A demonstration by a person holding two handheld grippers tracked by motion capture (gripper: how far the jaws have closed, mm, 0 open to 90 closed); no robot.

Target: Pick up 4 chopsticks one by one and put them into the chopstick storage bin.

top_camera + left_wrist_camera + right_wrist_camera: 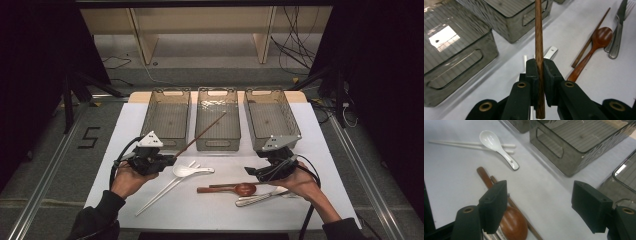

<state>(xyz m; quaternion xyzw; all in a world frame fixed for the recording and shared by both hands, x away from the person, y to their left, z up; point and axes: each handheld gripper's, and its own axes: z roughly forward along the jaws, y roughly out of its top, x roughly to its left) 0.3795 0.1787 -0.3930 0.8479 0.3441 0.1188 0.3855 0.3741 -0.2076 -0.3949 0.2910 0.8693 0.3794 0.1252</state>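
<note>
My left gripper (170,159) is shut on one end of a brown wooden chopstick (205,131), which slants up and away over the middle basket (217,143). In the left gripper view the chopstick (538,30) runs upright between the two pressed pads of the left gripper (539,67). My right gripper (252,174) stands open with nothing between its jaws, just above a wooden spoon (244,189) and a second brown chopstick (225,185). In the right gripper view the right gripper (539,200) gapes wide, and the wooden spoon (512,225) lies under its left jaw.
Three clear grey baskets stand in a row at the back; the left one (168,142) and the right one (262,92) flank the middle. A white spoon (187,171) lies across white chopsticks (160,192). Metal cutlery (260,198) lies beside the wooden spoon.
</note>
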